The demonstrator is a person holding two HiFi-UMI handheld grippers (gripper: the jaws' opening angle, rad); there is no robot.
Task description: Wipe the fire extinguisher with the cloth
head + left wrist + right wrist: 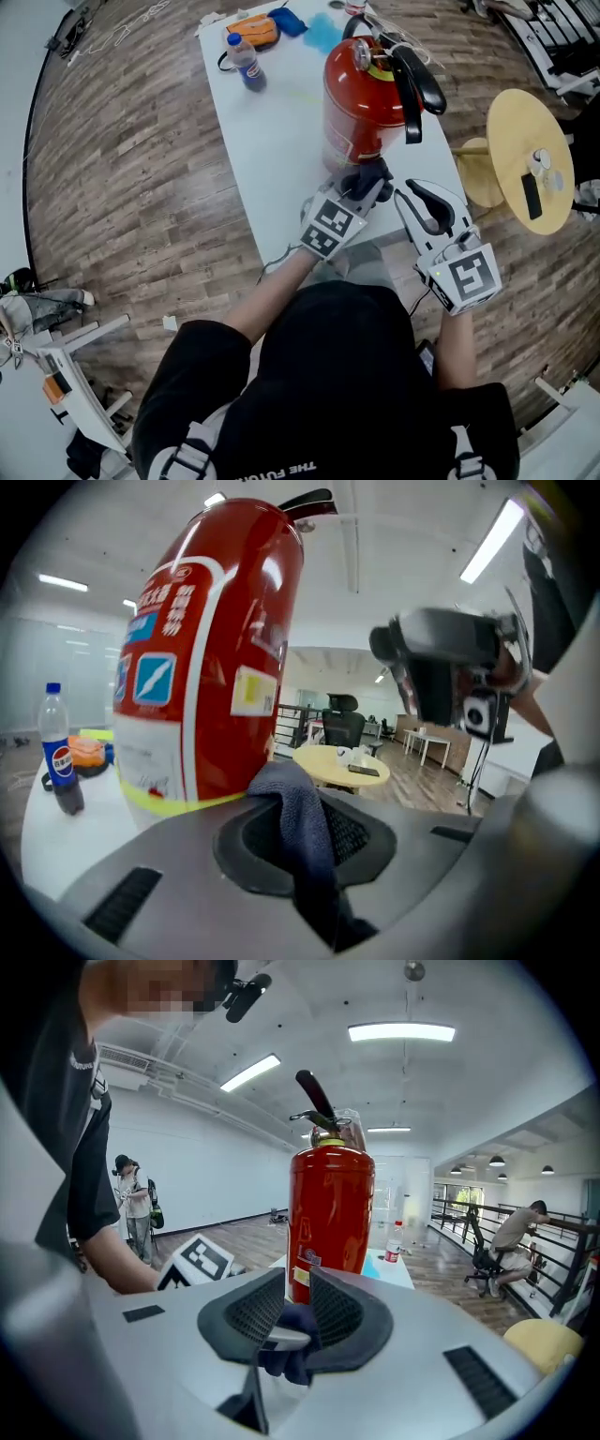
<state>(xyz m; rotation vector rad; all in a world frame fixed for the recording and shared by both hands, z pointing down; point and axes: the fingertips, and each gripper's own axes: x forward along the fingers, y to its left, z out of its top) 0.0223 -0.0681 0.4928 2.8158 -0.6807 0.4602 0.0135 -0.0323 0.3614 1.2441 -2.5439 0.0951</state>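
Head view — bottle [246, 61], round table [511, 131] flank fire extinguisher [356, 103].

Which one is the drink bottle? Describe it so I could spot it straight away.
Start at the long white table bearing the big red fire extinguisher. At its far end, the bottle stands upright beside a flat orange thing: dark drink, blue cap.

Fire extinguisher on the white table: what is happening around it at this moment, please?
A person stands at the white table with a gripper in each hand. The left gripper has its jaws shut on a dark cloth, held close to the lower part of the upright red fire extinguisher; contact is unclear. The right gripper points at the extinguisher, jaws apart at the tips, with a dark blue lump low between them. Whether it is gripped is unclear.
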